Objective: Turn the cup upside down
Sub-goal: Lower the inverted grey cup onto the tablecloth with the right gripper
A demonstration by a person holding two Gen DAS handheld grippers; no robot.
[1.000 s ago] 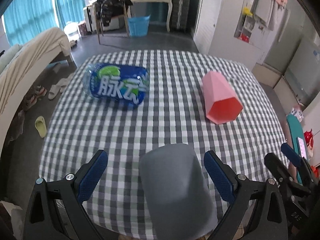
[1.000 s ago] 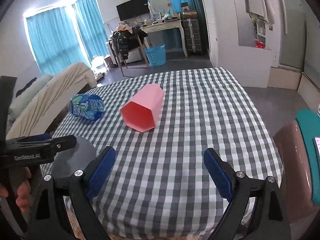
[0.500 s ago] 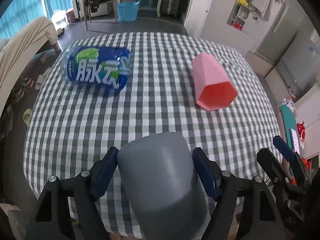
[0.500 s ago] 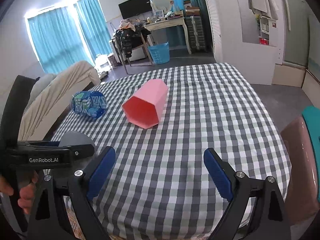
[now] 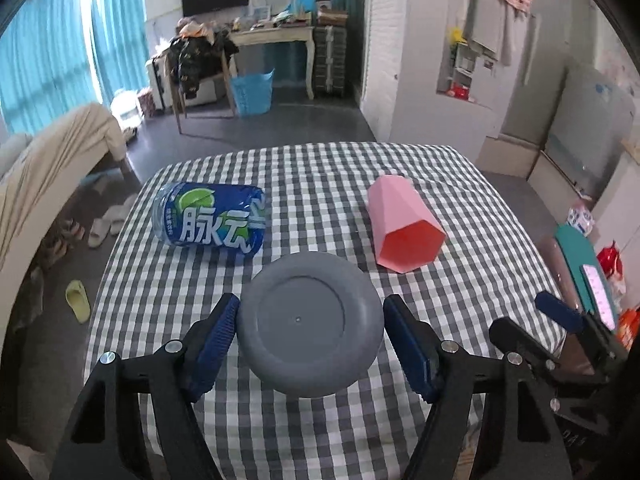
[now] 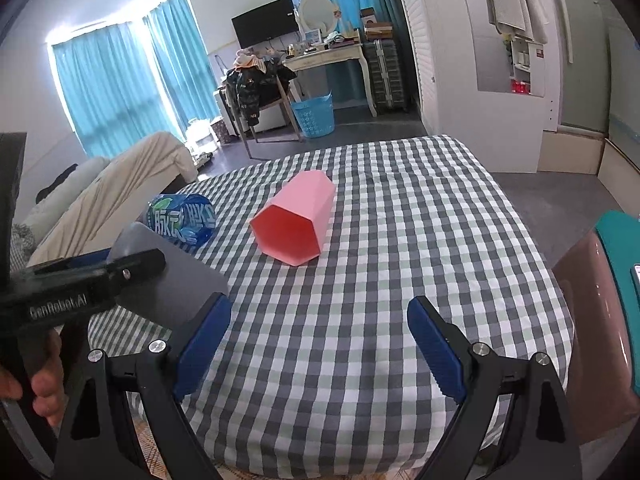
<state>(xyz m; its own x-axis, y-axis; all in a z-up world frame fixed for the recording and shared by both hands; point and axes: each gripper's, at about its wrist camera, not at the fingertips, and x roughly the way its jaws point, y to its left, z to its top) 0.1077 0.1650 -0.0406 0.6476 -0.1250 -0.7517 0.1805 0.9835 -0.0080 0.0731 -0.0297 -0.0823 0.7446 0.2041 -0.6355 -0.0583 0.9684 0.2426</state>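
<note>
My left gripper (image 5: 310, 330) is shut on a grey cup (image 5: 308, 324) and holds it above the near part of the checked table (image 5: 320, 184). The cup lies level, with its round base facing away from me. In the right wrist view the grey cup (image 6: 172, 268) shows at the left, held by the left gripper (image 6: 92, 280). My right gripper (image 6: 318, 344) is open and empty over the near table edge. A pink hexagonal cup (image 5: 400, 224) lies on its side at the middle right, mouth toward me; it also shows in the right wrist view (image 6: 296, 220).
A blue-labelled bottle (image 5: 210, 220) lies on its side at the table's left, also in the right wrist view (image 6: 180, 220). My right gripper (image 5: 560, 320) shows at the right edge of the left view. A teal-topped stand (image 6: 624, 264) is beside the table's right edge.
My left gripper closed on the grey cup, lifted it and tilted it so its base now faces forward. The right gripper stayed open and barely moved.
</note>
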